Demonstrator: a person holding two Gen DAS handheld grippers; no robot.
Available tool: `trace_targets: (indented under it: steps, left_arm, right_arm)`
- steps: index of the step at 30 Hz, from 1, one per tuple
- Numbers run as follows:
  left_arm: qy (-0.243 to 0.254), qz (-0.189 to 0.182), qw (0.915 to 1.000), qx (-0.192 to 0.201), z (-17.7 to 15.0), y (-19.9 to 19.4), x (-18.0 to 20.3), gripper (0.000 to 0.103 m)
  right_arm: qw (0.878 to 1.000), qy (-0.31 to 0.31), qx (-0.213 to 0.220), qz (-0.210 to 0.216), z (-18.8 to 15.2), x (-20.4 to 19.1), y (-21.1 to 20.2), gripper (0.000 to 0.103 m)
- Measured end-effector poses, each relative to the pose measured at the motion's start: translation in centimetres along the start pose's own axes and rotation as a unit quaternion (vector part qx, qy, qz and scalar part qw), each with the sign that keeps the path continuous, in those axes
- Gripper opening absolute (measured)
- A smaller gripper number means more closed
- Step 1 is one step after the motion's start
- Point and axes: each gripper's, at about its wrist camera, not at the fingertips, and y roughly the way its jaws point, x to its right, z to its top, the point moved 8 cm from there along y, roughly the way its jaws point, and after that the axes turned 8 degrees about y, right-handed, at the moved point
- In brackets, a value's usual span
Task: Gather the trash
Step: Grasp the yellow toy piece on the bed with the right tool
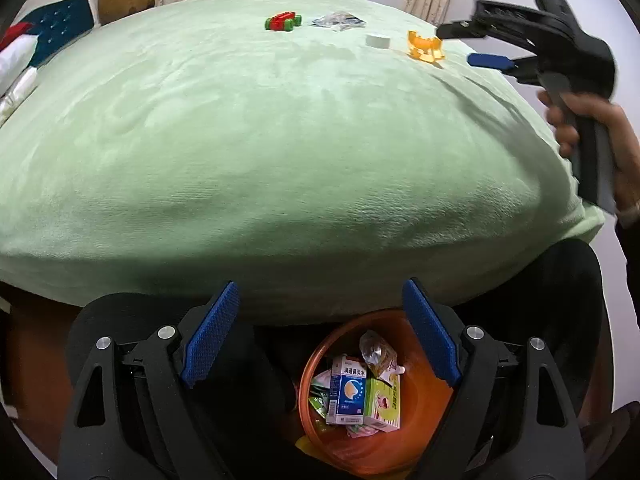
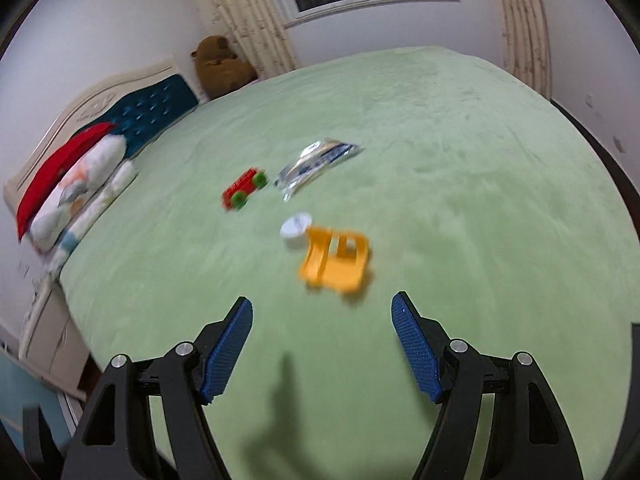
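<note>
An orange bin [image 1: 424, 408] below the bed's near edge holds several cartons and wrappers. My left gripper [image 1: 322, 296] hangs open and empty above it. On the green bed lie a crumpled clear wrapper [image 1: 338, 21] [image 2: 318, 162], a white round lid [image 1: 377, 40] [image 2: 295, 227], an orange plastic piece [image 1: 425, 47] [image 2: 336, 258] and a red toy car with green wheels [image 1: 283, 21] [image 2: 245, 189]. My right gripper [image 2: 322, 312] [image 1: 464, 46] is open and empty over the bed, a short way before the orange piece.
A teal headboard [image 2: 152, 106] with red and white pillows [image 2: 80, 184] stands at the bed's left. A brown plush bear [image 2: 222, 66] sits in the far corner by the curtains. A white nightstand [image 2: 48, 332] stands beside the bed. A hand [image 1: 592, 128] holds the right gripper.
</note>
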Motion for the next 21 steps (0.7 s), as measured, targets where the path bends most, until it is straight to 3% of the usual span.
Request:
trace_targets:
  steps: [8,12,18,21]
  left_arm:
    - [-0.023,-0.004,0.9997,0.003,0.0,0.4,-1.5,0.082]
    - [-0.035,-0.006,0.9994,0.001,-0.1,0.6,-2.0,0.082]
    - [-0.048,-0.017,0.9987,0.005,1.0,0.6,-2.6,0.082]
    - [-0.041,-0.014,0.9988,0.022,3.3,0.2,-2.7,0.082]
  right_arm:
    - [0.999,-0.002,-0.018,-0.051,2.1,-0.1,5.1,0.070]
    - [0.998,0.003,-0.022,-0.067,1.9,0.7,6.0,0.048]
    - [0.998,-0.003,-0.013,-0.058,1.5,0.9,5.4,0.044]
    - [0.999,-0.007,-0.008,-0.048,1.4,1.0,4.9,0.044]
